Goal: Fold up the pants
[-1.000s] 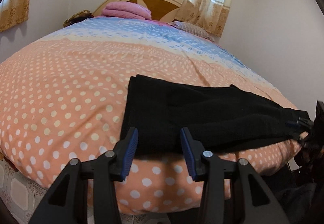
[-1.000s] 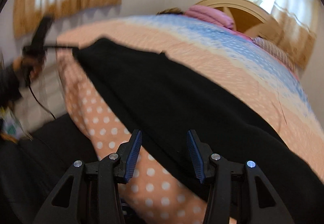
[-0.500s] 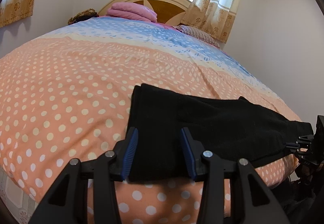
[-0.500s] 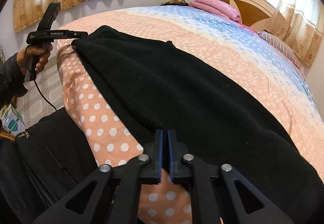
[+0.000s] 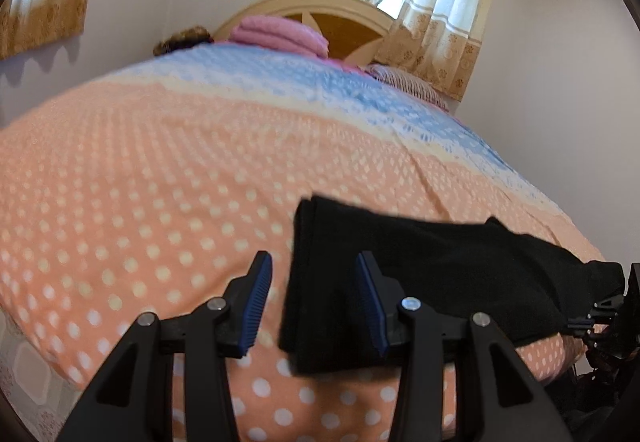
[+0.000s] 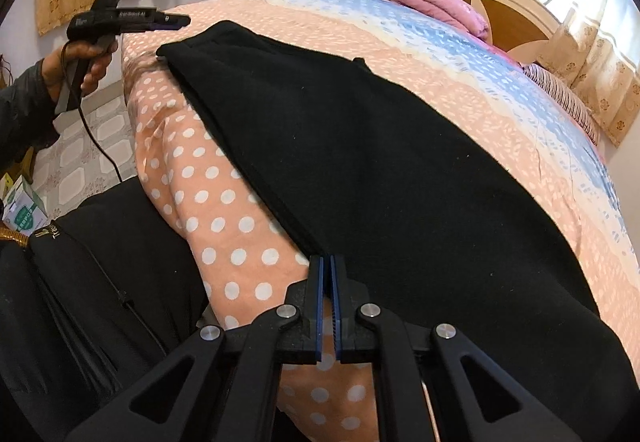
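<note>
Left gripper (image 5: 314, 302) nearer pants (image 5: 420, 282) corner.

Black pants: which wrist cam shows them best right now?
Right wrist view: the black pants fill the frame, sharp, with the near edge at the shut right hand-held gripper. In the left wrist view the pants are smaller, motion-blurred and partly behind the open left hand-held gripper.

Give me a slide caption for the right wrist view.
Right claw shut on the near edge of black pants spread across a polka-dot bedspread.
</note>
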The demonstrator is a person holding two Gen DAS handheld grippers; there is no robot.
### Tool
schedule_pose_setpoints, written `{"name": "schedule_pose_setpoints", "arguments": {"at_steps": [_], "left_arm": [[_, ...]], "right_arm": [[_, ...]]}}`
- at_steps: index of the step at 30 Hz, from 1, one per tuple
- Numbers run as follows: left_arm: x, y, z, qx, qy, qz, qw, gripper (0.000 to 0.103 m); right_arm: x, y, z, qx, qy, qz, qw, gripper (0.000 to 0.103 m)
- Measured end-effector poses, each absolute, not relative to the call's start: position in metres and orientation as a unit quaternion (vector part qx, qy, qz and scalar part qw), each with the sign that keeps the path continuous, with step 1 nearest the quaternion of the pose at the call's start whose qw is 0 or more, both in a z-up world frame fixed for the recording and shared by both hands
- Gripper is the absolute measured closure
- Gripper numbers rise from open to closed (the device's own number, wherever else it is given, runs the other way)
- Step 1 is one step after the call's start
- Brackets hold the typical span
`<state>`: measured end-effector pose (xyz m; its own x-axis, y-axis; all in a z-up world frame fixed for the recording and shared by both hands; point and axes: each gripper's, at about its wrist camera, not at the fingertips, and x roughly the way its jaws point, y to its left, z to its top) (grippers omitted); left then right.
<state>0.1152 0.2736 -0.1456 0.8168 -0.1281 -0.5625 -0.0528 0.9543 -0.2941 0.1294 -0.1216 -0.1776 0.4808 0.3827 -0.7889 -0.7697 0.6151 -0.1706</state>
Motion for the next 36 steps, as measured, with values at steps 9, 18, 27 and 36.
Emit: {"name": "schedule_pose_setpoints", "arguments": {"at_steps": [9,18,27,36], "left_arm": [[0.140,0.234,-0.128,-0.111,0.299,-0.060,0.946,0.042],[0.170,0.204,-0.171,-0.033,0.358,-0.023,0.933,0.038],[0.137,0.166,-0.128,-0.022,0.311,-0.072,0.947,0.027],[0.130,0.022,-0.120,0.057,0.321,-0.247,0.912,0.027]], "right_arm": [[0.126,-0.132,-0.167,-0.210,0.359,0.355,0.837,0.094],[0.124,-0.146,-0.173,-0.172,0.377,0.354,0.838,0.044],[0.120,-0.251,-0.142,-0.076,0.364,0.264,0.890,0.044],[0.097,-0.439,-0.096,0.091,0.314,0.028,0.945,0.045]]}}
